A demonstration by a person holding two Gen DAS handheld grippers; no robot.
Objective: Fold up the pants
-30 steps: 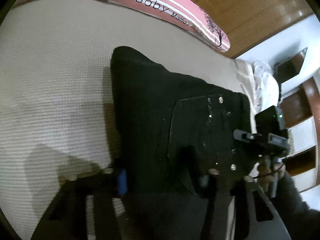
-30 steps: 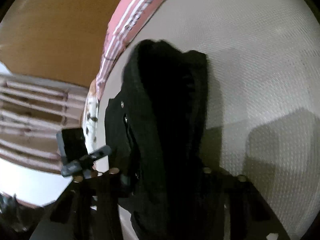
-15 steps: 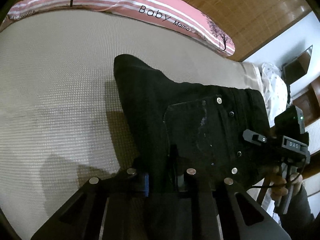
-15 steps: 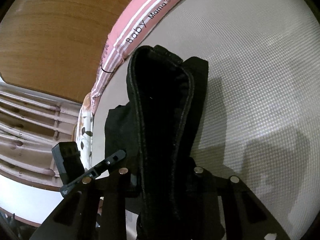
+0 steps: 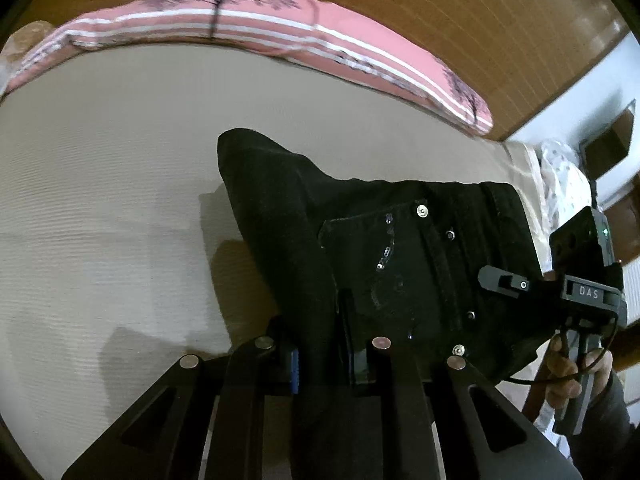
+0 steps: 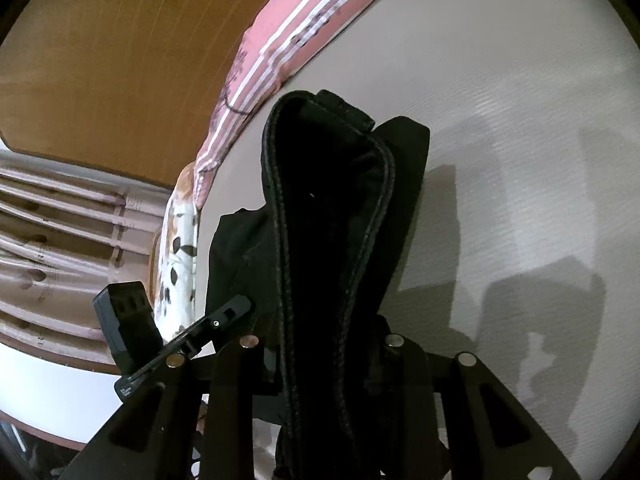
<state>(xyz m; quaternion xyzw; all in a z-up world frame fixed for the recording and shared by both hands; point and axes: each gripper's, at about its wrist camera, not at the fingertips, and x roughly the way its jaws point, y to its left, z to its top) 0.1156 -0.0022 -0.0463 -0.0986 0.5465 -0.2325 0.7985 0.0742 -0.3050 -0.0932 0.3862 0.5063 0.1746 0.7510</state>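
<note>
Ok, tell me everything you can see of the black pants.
The black pants look like dark denim, with a stitched back pocket, metal rivets and a few small sequin-like sparkles. They are folded lengthwise. The left gripper is shut on one part of the near end and the right gripper on the thick, double-stitched waistband edge, so that end is raised. The far end rests on the beige textured bed surface, short of the pink striped pillow.
</note>
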